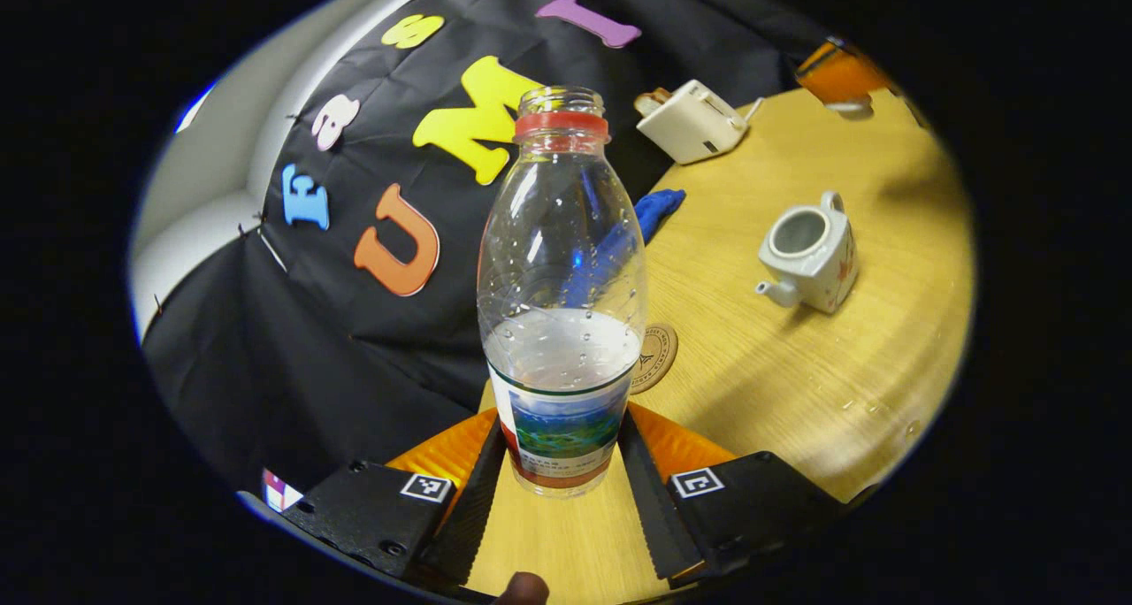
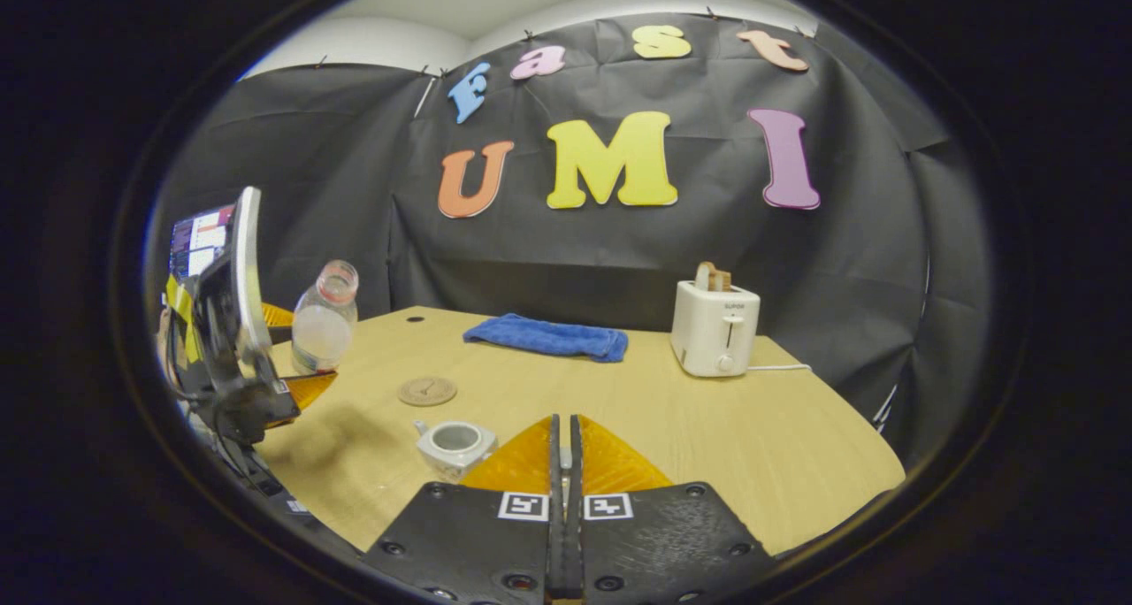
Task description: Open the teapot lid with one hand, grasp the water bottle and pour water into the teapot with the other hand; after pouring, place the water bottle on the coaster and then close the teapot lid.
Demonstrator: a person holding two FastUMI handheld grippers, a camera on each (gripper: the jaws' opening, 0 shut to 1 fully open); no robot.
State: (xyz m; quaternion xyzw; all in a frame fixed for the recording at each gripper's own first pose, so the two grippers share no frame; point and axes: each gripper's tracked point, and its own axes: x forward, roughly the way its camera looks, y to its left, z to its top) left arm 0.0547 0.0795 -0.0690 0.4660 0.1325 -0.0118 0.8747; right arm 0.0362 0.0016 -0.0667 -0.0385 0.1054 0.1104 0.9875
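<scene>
Left gripper (image 1: 561,463) fingers pinch the water bottle (image 1: 561,295) low on its label, above the tabletop (image 1: 796,384). Coaster (image 1: 656,356) just behind; lidless teapot (image 1: 809,253) at two o'clock. Right gripper (image 2: 563,450) fingers pressed together, teapot at their ten o'clock

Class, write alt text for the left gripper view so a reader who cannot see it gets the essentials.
An uncapped water bottle, partly filled, stands upright between the left gripper's two fingers, which flank its labelled base. Beyond it on the wooden table lie a round coaster and a white teapot with its lid off. A blue cloth and a white toaster sit further back.
</scene>
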